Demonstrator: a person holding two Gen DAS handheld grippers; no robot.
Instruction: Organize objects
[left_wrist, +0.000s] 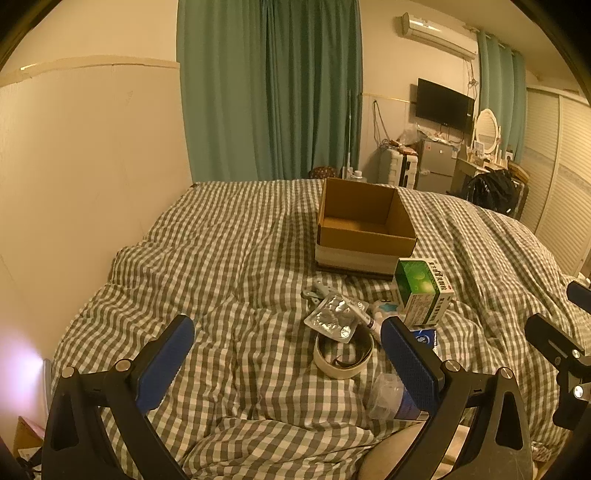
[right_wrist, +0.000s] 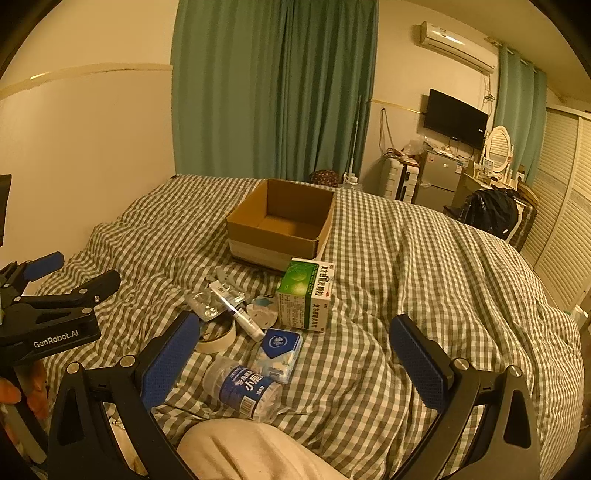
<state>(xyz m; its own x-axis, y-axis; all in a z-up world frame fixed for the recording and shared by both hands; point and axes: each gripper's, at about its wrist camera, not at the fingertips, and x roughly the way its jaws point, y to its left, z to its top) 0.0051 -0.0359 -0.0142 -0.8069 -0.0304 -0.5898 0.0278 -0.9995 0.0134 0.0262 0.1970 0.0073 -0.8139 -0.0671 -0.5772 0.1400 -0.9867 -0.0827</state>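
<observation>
Checked bed across the whole scene. Open cardboard box upright mid-bed, nothing visible inside. Green medicine box just before it, then water bottle, tissue pack, tape roll, foil blister pack, white tube clustered nearby. Left hand-held gripper and right hand-held gripper both spread wide, gripping nothing.

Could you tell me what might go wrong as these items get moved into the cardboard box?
1. The blister pack leans on the tape roll; lifting either may disturb the other.
2. The water bottle lies on its side on the soft quilt and could roll.
3. The cardboard box sits on bedding, so it may tip.
</observation>
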